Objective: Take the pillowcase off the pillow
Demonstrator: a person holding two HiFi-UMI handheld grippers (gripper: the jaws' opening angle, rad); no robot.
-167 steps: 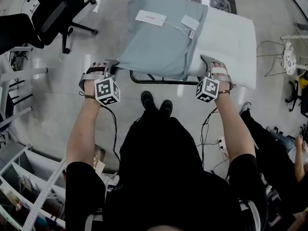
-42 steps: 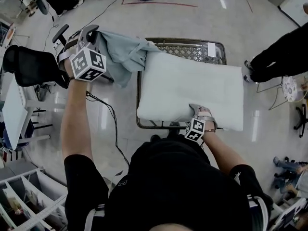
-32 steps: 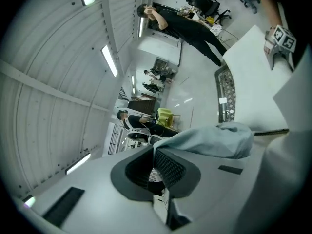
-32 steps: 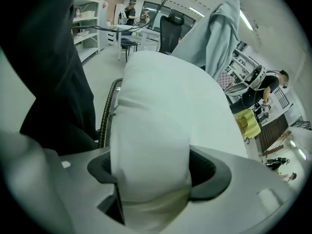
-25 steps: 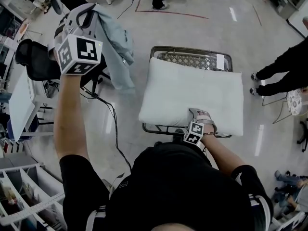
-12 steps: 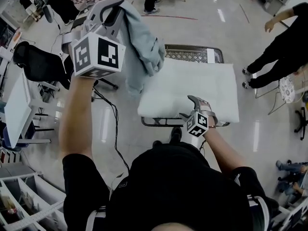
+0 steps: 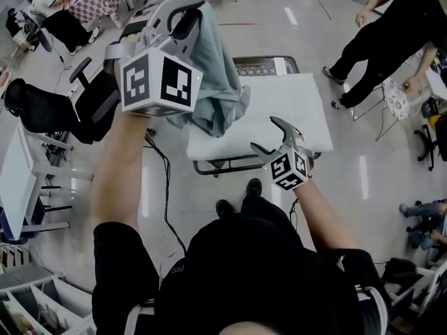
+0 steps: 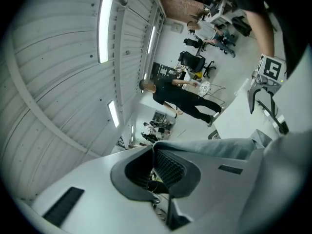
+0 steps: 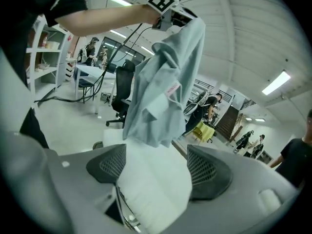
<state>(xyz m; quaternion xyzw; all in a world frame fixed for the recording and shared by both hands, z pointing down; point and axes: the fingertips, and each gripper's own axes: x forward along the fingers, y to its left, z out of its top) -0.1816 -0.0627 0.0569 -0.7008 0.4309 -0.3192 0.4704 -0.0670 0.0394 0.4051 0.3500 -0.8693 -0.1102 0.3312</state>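
Left claw (image 7: 187,14) clamps pillowcase (image 7: 218,82) aloft, cloth hanging above bare pillow (image 7: 293,110).

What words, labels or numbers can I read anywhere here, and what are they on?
None can be read.
Tag on the pillowcase: reddish print, too blurred.
White sticker on the rack: too small.
Cubes on the left gripper and right gripper: black-and-white square patterns, no words.
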